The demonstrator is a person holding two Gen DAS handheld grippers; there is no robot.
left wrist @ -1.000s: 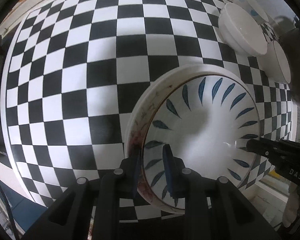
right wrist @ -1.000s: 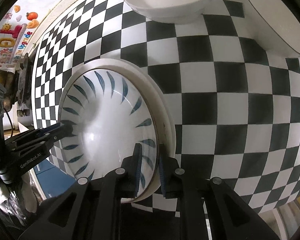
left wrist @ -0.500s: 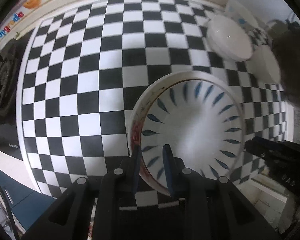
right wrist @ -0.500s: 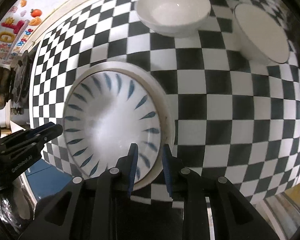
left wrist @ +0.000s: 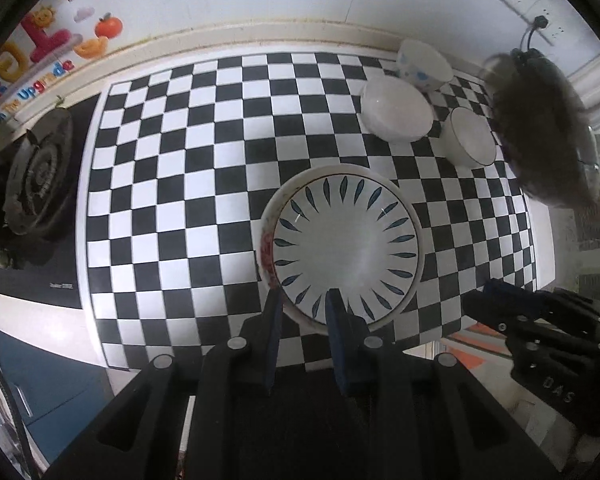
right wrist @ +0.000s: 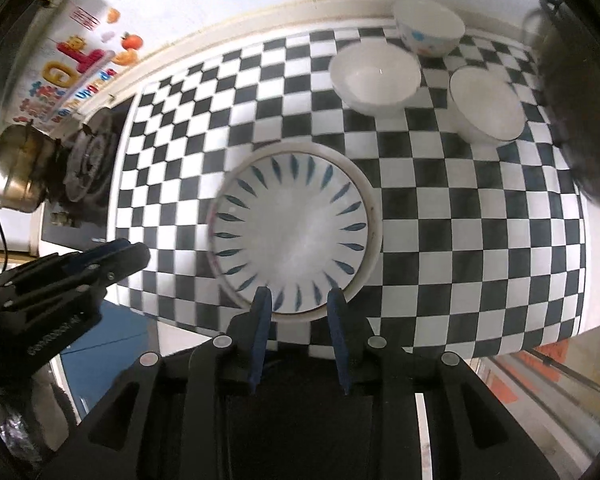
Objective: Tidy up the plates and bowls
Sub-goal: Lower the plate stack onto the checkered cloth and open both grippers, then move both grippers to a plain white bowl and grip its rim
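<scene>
Both wrist cameras look steeply down on a black-and-white chequered counter top [left wrist: 180,184]. Near its front edge lies a round white plate ringed with dark blue leaf strokes [left wrist: 346,252]. We see it stacked on a slightly larger cream plate with a reddish pattern on its rim [left wrist: 265,236], which shows as a crescent on the left side. Both plates lie flat on the chequered surface. The left gripper [left wrist: 303,296] hangs above the near rim of the stack. Its blue-padded jaws are drawn in to a narrow gap and clamp nothing; the plate edge shows through the gap from below. The right gripper [right wrist: 299,294] hangs over the same near rim from the other side. Its jaws are opening, with nothing between them, and the pads are clear of the plates. Each gripper appears at the edge of the other's view, off the front of the counter. Toward the back right of the counter stand three bowls close together: a plain white bowl [left wrist: 396,112], a white bowl with blue spots [left wrist: 422,66] just behind it by the wall, and a white bowl with a thin dark rim line [left wrist: 470,136] to its right. A black gas hob burner [left wrist: 36,176] lies left of the chequered area, and a metal kettle [right wrist: 18,172] sits beyond it.
</scene>
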